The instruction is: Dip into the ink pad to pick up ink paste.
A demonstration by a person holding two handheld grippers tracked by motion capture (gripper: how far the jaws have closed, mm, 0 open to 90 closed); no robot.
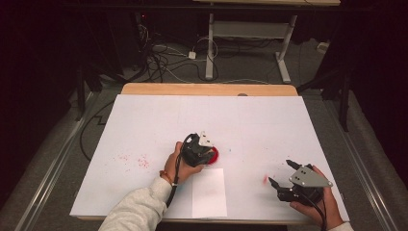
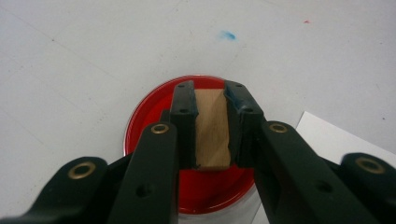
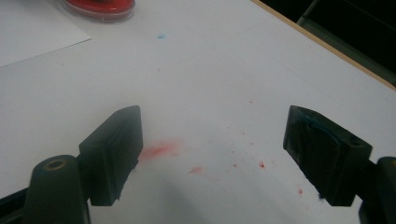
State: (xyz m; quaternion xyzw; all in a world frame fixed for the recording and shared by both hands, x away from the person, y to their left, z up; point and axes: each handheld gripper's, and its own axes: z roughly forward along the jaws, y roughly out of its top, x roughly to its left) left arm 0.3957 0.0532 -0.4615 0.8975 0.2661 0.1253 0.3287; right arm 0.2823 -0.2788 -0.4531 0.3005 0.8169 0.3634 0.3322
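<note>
A round red ink pad (image 2: pixel 149 116) in a clear dish lies near the middle of the white sheet, also seen as the red ink pad (image 1: pixel 213 154) and the red ink pad (image 3: pixel 100 8). My left gripper (image 2: pixel 211 88) is shut on a small wooden block (image 2: pixel 212 128) and holds it directly over the pad; whether the block touches the ink I cannot tell. In the high view the left gripper (image 1: pixel 206 148) covers most of the pad. My right gripper (image 3: pixel 212 133) stands open over bare paper at the front right, right gripper (image 1: pixel 280 173), with nothing between its jaws.
A small white paper sheet (image 1: pixel 209 192) lies just in front of the pad. Red ink smears (image 3: pixel 159 151) and specks mark the table cover (image 1: pixel 144 125), and there is a blue dot (image 2: pixel 227 35). The wooden table edge (image 1: pixel 209 89) runs along the back.
</note>
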